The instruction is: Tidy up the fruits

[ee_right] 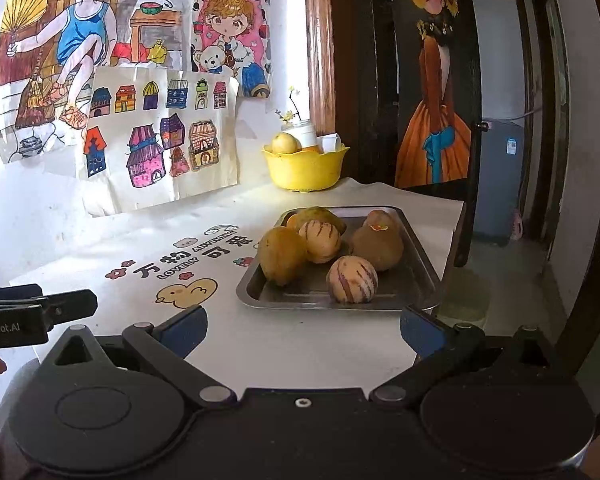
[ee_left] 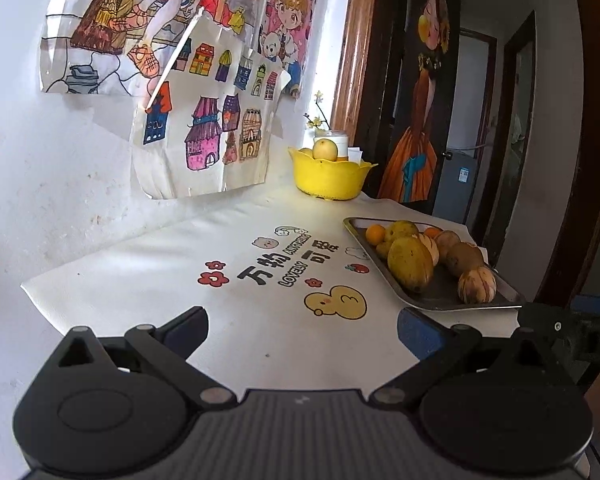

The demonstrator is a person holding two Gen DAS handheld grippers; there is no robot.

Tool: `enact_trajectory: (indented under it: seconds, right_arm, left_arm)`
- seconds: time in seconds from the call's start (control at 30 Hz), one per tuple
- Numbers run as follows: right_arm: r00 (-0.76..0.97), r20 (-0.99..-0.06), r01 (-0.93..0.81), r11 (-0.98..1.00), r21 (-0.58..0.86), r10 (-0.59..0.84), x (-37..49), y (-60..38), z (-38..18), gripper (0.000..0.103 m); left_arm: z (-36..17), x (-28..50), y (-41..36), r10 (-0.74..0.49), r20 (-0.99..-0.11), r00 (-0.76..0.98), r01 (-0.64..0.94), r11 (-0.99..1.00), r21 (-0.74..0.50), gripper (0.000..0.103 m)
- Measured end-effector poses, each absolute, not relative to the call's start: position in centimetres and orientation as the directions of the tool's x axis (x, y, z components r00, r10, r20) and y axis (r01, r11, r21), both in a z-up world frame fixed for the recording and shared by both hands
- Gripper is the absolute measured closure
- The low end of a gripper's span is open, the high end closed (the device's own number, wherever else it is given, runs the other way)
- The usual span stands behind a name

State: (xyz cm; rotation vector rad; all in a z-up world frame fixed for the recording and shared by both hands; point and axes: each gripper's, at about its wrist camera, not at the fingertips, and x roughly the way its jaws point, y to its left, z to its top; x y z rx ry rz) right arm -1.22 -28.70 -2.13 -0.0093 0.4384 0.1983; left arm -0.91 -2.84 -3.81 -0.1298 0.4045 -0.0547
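Note:
A metal tray (ee_right: 414, 280) on the white table holds several fruits: yellow mangoes (ee_right: 282, 254), striped melons (ee_right: 352, 279), a brown fruit (ee_right: 380, 242) and an orange. The tray also shows in the left wrist view (ee_left: 440, 298), with a mango (ee_left: 410, 264) in front. A yellow bowl (ee_right: 305, 168) at the back by the wall holds one pale yellow fruit (ee_right: 284, 143); the bowl also shows in the left wrist view (ee_left: 327, 180). My left gripper (ee_left: 302, 326) is open and empty over the tablecloth. My right gripper (ee_right: 302, 326) is open and empty, just short of the tray.
The tablecloth (ee_left: 220, 248) carries printed ducks and letters. Drawings hang on the wall (ee_right: 160, 136) behind the table. A jar with flowers (ee_right: 306, 132) stands behind the bowl. A door with a painted girl (ee_right: 436, 120) and a doorway lie to the right, past the table edge.

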Motion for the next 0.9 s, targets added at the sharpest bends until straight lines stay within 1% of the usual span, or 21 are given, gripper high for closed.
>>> enact_trajectory:
  seconds: [0.47, 0.7, 0.9]
  right_arm:
    - [0.892, -0.413, -0.182, 0.982, 0.044, 0.184, -1.52, -29.1, -1.89, 0.001]
    - [0.888, -0.421, -0.181, 0.982, 0.056, 0.188, -1.59, -29.22, -1.9, 0.001]
    - [0.884, -0.427, -0.185, 0.981, 0.052, 0.19, -1.56, -29.17, -1.97, 0.001]
  left_arm:
    - [-3.84, -0.96, -2.93, -0.084, -0.39, 0.917, 0.028, 0.989, -0.148, 0.0]
    - [-3.8, -1.04, -2.76, -0.102, -0.388, 0.916, 0.037, 0.985, -0.17, 0.0]
    - [-3.75, -1.2, -2.83, -0.097, -0.383, 0.918, 0.035, 0.986, -0.164, 0.0]
